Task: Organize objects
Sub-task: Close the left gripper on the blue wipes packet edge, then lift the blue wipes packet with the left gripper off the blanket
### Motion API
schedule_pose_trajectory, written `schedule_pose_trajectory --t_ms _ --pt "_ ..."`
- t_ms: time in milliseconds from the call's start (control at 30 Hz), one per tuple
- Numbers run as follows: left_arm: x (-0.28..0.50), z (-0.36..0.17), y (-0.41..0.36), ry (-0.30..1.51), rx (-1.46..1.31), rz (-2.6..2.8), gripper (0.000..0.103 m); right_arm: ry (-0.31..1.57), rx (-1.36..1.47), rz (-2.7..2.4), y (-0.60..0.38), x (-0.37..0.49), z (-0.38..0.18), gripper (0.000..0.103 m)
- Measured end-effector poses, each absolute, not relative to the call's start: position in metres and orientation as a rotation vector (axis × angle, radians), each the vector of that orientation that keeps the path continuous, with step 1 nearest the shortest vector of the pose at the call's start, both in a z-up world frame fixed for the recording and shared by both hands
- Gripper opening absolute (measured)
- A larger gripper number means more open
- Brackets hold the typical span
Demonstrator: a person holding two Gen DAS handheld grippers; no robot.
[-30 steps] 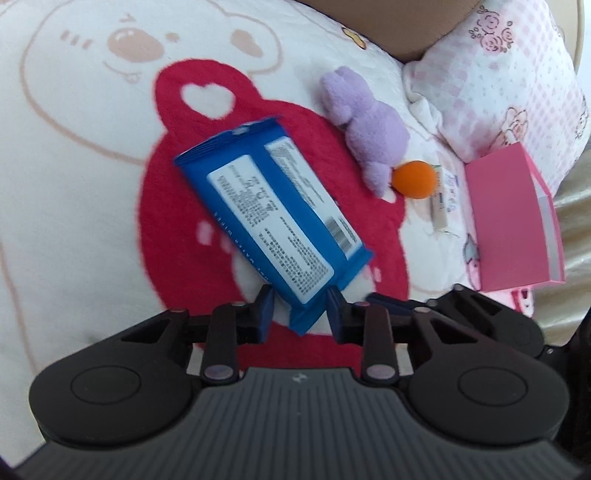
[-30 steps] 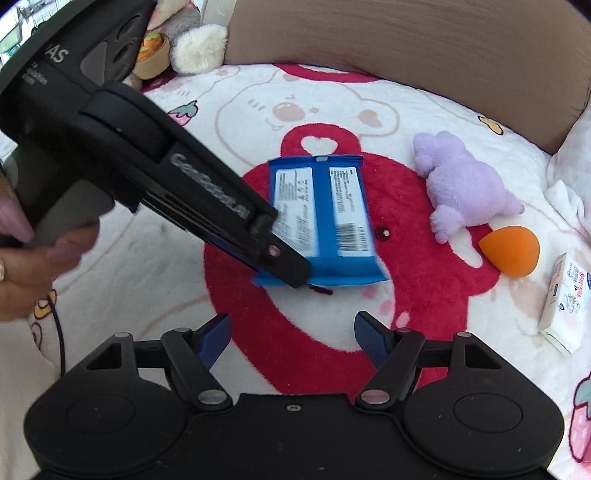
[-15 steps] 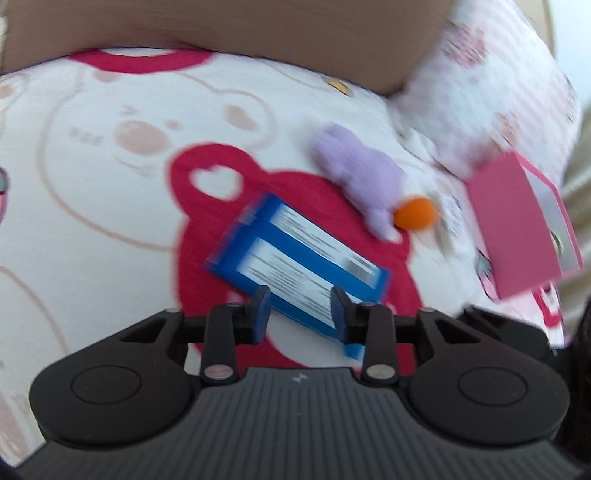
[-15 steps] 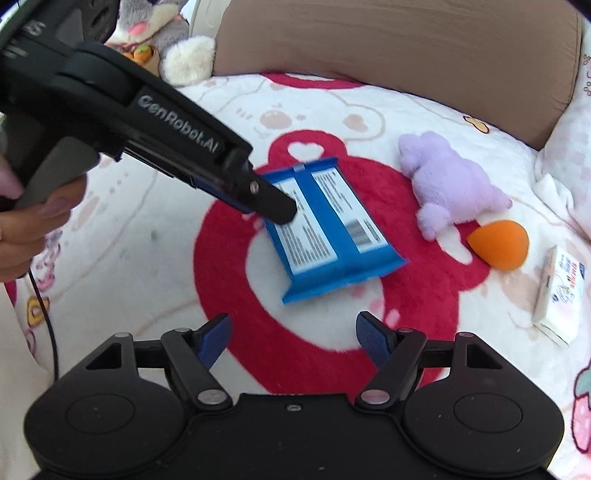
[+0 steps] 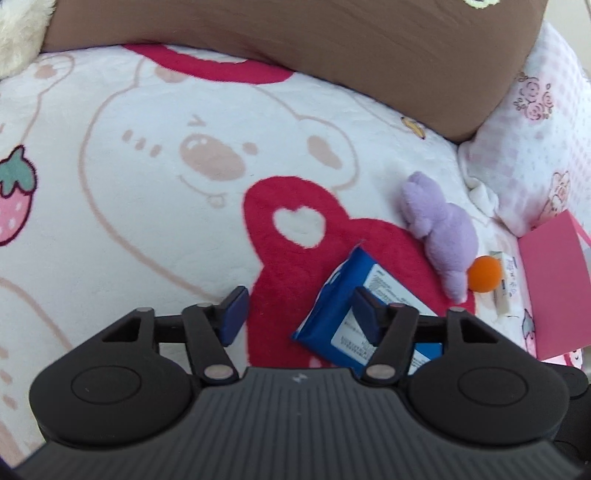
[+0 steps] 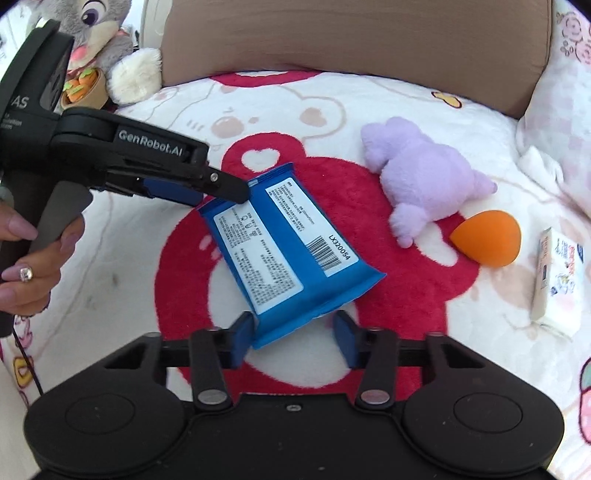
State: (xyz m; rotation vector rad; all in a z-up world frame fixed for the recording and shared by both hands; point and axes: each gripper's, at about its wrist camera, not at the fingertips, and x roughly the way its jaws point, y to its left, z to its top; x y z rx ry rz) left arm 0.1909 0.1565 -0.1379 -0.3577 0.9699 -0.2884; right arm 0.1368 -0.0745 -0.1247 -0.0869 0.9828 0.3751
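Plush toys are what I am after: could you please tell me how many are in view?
2. A purple plush lies on the blanket beside the orange sponge; a grey rabbit plush sits at the far left corner. More may be hidden out of frame.

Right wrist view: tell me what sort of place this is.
Probably a bed in a bedroom: a plush cartoon blanket, a brown pillow at its head, and a stuffed rabbit beside it.

I'm working in a home bedroom: ahead of my tongs lie a fleecy cartoon-bear blanket (image 6: pixel 369 107), a brown fabric headboard cushion (image 6: pixel 351 37) and a grey stuffed rabbit (image 6: pixel 96 33).
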Motion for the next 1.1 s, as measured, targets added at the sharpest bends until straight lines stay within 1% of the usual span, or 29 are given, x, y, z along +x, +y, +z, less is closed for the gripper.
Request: schedule_pose_trajectory --t_ms 33,67,100,133,167,267,333,400,433,467,500,533,600,700,767,833,900,967,1033,1067,1100 --pt "0.19 -0.137 0.154 0.963 -0.351 -0.305 0.059 0.978 -0.093 0.373 -0.075 0.135 -0.124 0.03" --pt "0.188 -0.137 0.149 0.962 -0.339 -0.328 0.057 0.974 -0.095 0.375 -0.076 0.132 -0.122 0.025" --pt "0.186 -0.137 0.144 0.966 -0.329 -0.35 0.045 0.973 -0.094 0.379 -0.077 0.132 -0.122 0.021" --pt "0.184 -0.137 0.138 0.977 -0.32 -0.379 0.036 0.967 -0.094 0.381 -0.078 0.131 -0.121 0.021" --pt "0.181 -0.135 0.133 0.985 -0.311 -0.394 0.032 0.959 -0.098 0.384 -0.078 0.13 -0.119 0.02" --pt "0.172 -0.126 0.126 1.019 -0.316 -0.368 0.024 0.95 -0.155 0.363 -0.079 0.126 -0.116 0.02" --pt "0.164 -0.121 0.121 1.069 -0.357 -0.383 0.025 0.969 -0.193 0.353 -0.081 0.117 -0.109 0.02" --pt "0.153 -0.117 0.107 1.099 -0.295 -0.364 0.024 0.983 -0.249 0.369 -0.081 0.105 -0.102 0.02" --pt "0.149 -0.117 0.103 1.108 -0.287 -0.36 0.024 0.991 -0.259 0.379 -0.084 0.101 -0.1 0.022" --pt "0.145 -0.119 0.102 1.119 -0.308 -0.371 0.024 1.006 -0.256 0.383 -0.09 0.097 -0.099 0.026" --pt "0.142 -0.121 0.102 1.135 -0.335 -0.396 0.025 1.022 -0.236 0.38 -0.096 0.097 -0.101 0.035" --pt "0.141 -0.125 0.103 1.153 -0.366 -0.424 0.025 1.032 -0.201 0.371 -0.103 0.097 -0.103 0.039" --pt "0.14 -0.132 0.104 1.177 -0.403 -0.443 0.025 1.051 -0.109 0.344 -0.119 0.1 -0.105 0.04" --pt "0.141 -0.135 0.103 1.171 -0.38 -0.414 0.026 1.066 0.056 0.335 -0.139 0.103 -0.103 0.041" --pt "0.141 -0.133 0.105 1.15 -0.378 -0.394 0.026 1.065 0.079 0.315 -0.143 0.103 -0.1 0.041" --pt "0.142 -0.132 0.106 1.125 -0.371 -0.366 0.029 1.052 0.065 0.326 -0.14 0.102 -0.101 0.042" --pt "0.145 -0.133 0.105 1.116 -0.353 -0.35 0.037 1.057 0.038 0.316 -0.136 0.107 -0.105 0.043" --pt "0.146 -0.134 0.107 1.118 -0.355 -0.353 0.038 1.062 0.037 0.285 -0.135 0.111 -0.11 0.046" --pt "0.146 -0.135 0.107 1.129 -0.381 -0.369 0.037 1.08 0.097 0.267 -0.141 0.115 -0.116 0.058" --pt "0.146 -0.136 0.107 1.14 -0.401 -0.385 0.036 1.09 0.131 0.252 -0.144 0.118 -0.119 0.058" --pt "0.146 -0.138 0.107 1.156 -0.424 -0.399 0.032 1.092 0.155 0.252 -0.146 0.12 -0.121 0.058"
